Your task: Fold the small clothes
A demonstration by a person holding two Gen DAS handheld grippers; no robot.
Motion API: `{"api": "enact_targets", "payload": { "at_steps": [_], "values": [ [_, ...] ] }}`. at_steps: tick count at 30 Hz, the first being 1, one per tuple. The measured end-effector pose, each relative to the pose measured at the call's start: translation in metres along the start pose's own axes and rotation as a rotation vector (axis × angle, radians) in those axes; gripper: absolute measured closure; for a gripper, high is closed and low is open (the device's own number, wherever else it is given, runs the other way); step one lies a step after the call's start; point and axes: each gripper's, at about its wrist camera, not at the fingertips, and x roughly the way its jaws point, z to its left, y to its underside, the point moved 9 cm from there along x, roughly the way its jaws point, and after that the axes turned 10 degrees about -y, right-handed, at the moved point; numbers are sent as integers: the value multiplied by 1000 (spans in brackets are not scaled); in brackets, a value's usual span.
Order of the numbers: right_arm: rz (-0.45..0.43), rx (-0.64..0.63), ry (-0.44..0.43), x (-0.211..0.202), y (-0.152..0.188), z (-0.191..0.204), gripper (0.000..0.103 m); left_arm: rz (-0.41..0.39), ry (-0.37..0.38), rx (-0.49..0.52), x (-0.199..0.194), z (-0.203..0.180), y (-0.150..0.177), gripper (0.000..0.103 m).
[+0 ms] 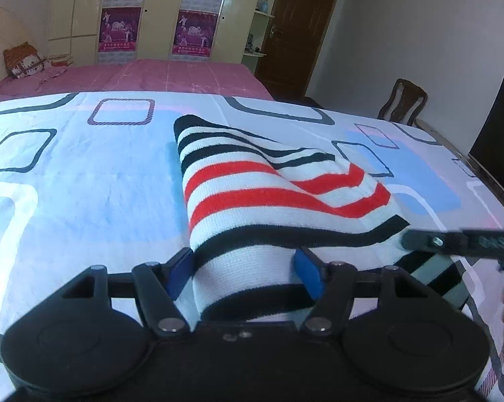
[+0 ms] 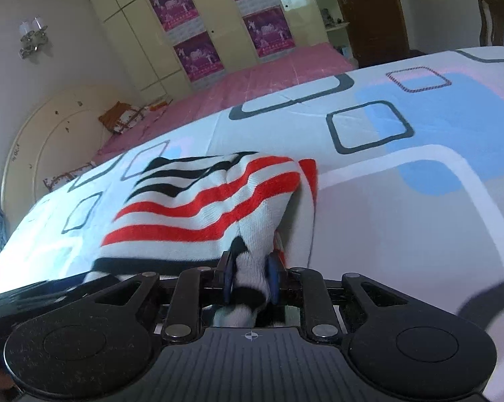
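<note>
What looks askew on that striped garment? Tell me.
The striped garment is folded unevenly: its top layer runs diagonally and humps in a ridge. The right gripper pinches one corner bunched; the left gripper straddles the near edge without pressing.

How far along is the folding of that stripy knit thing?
Partly done: the striped garment already lies doubled over on the patterned sheet. In hand: the right gripper pinches its bunched near corner, while the left gripper straddles the near edge, pads apart. Left: laying the pinched corner down and smoothing it flat.

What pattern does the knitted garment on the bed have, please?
The garment has black and red stripes on white, clearest in the left wrist view.
</note>
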Motion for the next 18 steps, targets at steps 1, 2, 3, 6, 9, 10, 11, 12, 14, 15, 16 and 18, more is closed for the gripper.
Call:
{"api": "enact_targets", "payload": {
  "at_steps": [1, 2, 3, 6, 9, 10, 11, 12, 14, 15, 16, 18],
  "values": [
    [4, 1, -3, -7, 4, 1, 83, 0, 1, 4, 0, -1, 0, 37],
    [6, 9, -6, -8, 7, 1, 83, -1, 2, 8, 0, -2, 0, 37],
    [6, 21, -11, -11, 11, 0, 83, -2, 3, 12, 0, -2, 0, 37],
    [14, 51, -14, -18, 21, 1, 81, 2, 11, 22, 0, -1, 0, 37],
    [29, 43, -3, -20, 30, 3, 81, 4, 17, 40, 1, -1, 0, 37],
    [37, 35, 13, -20, 34, 2, 81, 5, 20, 43, 1, 0, 0, 37],
    [43, 51, 14, -21, 38, 0, 82, 8, 23, 45, 1, 0, 0, 37],
    [41, 79, 5, -23, 40, -2, 82, 10, 24, 47, 1, 1, 0, 37],
    [41, 110, -5, -29, 46, -6, 87, 13, 27, 53, 1, 1, 1, 37],
    [49, 116, 8, -29, 51, -11, 88, 16, 29, 56, 2, 0, 1, 37],
    [66, 125, 23, -27, 58, -19, 87, 20, 31, 62, 3, -1, 2, 37],
    [66, 181, -4, -27, 63, -25, 87, 21, 26, 72, 2, -1, 1, 37]
  ]
}}
